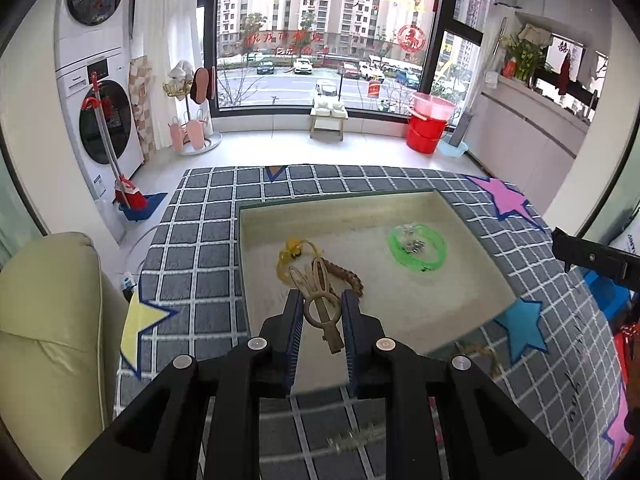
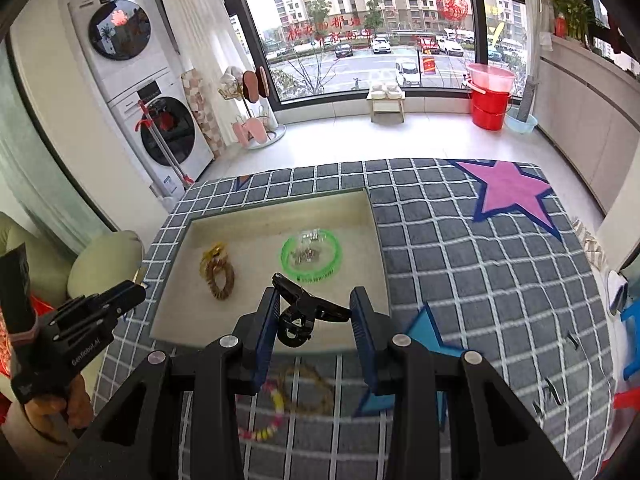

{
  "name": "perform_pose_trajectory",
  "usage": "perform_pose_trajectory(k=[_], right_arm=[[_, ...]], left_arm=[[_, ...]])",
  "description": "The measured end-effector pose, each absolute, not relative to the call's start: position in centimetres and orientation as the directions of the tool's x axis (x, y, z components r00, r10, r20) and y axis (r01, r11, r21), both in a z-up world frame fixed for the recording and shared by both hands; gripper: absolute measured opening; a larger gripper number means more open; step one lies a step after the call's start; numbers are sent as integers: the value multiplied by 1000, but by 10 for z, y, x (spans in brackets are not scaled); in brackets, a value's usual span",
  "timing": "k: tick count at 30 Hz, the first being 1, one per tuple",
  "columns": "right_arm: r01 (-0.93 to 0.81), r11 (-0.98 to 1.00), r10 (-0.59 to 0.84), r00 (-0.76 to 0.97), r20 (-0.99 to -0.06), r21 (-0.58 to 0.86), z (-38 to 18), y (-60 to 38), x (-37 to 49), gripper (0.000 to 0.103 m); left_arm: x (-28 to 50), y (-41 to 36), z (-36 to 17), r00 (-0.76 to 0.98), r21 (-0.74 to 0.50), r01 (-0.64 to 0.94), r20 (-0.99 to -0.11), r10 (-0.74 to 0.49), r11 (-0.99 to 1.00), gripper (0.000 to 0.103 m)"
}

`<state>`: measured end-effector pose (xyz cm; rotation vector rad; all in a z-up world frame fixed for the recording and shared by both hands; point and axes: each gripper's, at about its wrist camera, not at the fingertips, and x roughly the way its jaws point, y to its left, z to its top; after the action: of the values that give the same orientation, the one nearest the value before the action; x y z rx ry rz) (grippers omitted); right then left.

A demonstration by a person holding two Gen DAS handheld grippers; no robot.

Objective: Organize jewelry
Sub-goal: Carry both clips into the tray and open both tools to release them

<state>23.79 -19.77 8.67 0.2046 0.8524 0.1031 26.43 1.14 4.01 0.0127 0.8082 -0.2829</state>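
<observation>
In the left wrist view, the left gripper (image 1: pixel 321 312) pinches a beige hair clip (image 1: pixel 322 312) between its blue pads, held over the near edge of the tray (image 1: pixel 476 236); a green bangle (image 1: pixel 418 249), a braided bracelet (image 1: pixel 347 276) and a yellow trinket (image 1: pixel 294 249) lie inside.

In the right wrist view, the right gripper (image 2: pixel 314 316) clamps a black hair clip (image 2: pixel 304 314) above the tray's (image 2: pixel 376 220) near rim; a beaded bracelet (image 2: pixel 276 408) lies on the checked cloth (image 2: pixel 480 280) beneath
</observation>
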Motion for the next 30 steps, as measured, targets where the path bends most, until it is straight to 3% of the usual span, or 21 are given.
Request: perform_pose_trajectory(k=[19,30], right_arm=[[-10,981,172,519,-837,195,-4,-183,299,39],[-2,993,104,530,-841,122,-23,-172,304,39]], left_arm=[[310,-15,-23,590,-43,239,-787,-180,970,34],[315,-26,-42,580,0,221,-804,-131,975,34]])
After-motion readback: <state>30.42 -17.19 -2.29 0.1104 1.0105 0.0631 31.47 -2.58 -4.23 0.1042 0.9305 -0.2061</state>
